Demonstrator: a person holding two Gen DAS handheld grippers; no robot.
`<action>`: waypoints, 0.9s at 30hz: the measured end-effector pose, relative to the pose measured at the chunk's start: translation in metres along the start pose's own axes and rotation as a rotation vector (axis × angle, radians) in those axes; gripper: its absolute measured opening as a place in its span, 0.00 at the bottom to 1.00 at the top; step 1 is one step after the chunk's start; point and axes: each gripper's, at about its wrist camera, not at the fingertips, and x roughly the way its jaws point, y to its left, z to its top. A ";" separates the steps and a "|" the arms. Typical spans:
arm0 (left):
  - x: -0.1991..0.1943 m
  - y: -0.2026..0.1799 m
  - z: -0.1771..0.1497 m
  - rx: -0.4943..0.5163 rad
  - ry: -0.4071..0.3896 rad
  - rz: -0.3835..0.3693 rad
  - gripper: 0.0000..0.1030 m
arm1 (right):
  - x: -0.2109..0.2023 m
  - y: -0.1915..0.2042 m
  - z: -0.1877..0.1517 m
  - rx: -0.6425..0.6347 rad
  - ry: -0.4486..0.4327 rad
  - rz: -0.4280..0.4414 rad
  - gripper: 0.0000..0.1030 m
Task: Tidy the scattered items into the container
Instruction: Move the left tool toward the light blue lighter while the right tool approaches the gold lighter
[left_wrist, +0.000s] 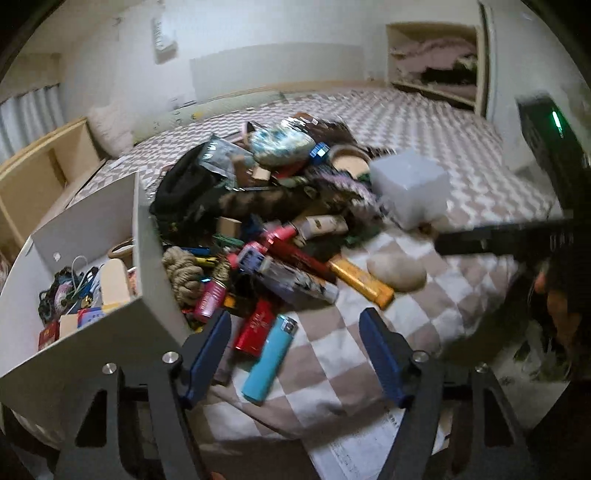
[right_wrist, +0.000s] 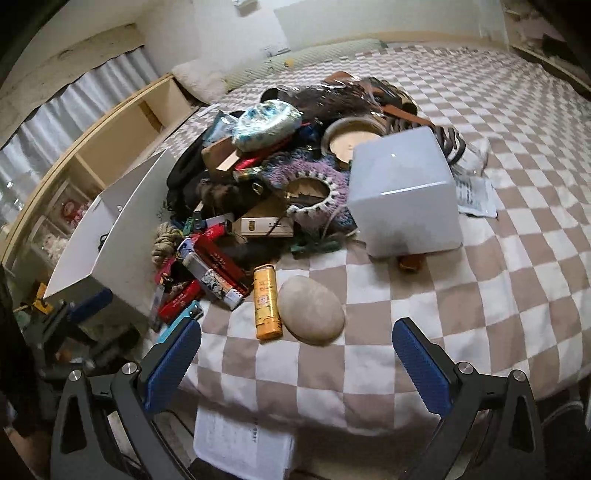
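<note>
Though a few small things already lie in the white box (left_wrist: 92, 229) at the left, most of the pile (right_wrist: 266, 177) waits on the checked blanket (right_wrist: 480, 295) — the task has barely begun. Both the left gripper (left_wrist: 295, 354) and the right gripper (right_wrist: 299, 354) hang released — nothing between their pads.

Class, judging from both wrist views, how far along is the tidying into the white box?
Done: a few small things already lie in the white box. In hand: nothing; the left hand-held gripper is open around the blue lighter, and the right hand-held gripper is open and empty. Left: most of the job, namely the heap, the orange lighter, the stone and the white cube.
</note>
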 end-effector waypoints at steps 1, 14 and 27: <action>0.003 -0.005 -0.003 0.023 0.012 0.001 0.63 | 0.001 0.000 0.001 -0.001 0.000 -0.001 1.00; 0.047 -0.004 -0.029 -0.045 0.203 -0.030 0.42 | 0.023 -0.002 -0.012 -0.026 0.075 -0.048 1.00; 0.067 0.013 -0.032 -0.197 0.284 -0.087 0.41 | 0.037 -0.001 -0.020 -0.031 0.136 -0.083 1.00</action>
